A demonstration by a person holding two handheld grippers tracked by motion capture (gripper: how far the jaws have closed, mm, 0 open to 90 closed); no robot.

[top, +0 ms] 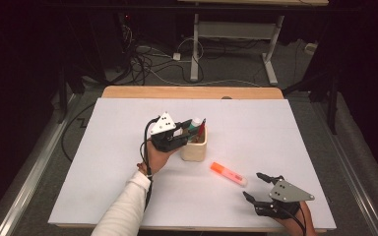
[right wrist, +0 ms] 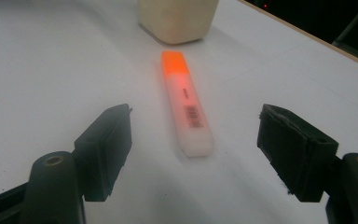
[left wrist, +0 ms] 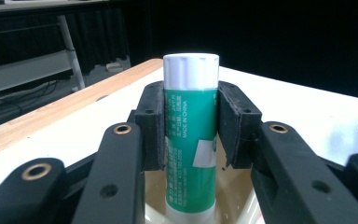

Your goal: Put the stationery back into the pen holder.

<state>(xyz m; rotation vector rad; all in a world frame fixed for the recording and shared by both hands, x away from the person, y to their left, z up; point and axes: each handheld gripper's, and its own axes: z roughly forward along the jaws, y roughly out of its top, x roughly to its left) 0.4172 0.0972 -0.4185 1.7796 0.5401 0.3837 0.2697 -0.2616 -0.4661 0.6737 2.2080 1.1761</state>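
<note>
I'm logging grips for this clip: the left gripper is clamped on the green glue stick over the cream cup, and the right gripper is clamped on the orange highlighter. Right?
Not quite. The left gripper is clamped on the green glue stick over the cream cup, but the right gripper holds nothing. In the right gripper view its jaws stand wide apart, and the orange highlighter lies loose on the table ahead of them, untouched.

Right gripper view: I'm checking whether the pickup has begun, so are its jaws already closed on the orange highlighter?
No, the right gripper stands wide open, its pads apart on either side of the orange highlighter lying flat on the white table.
</note>
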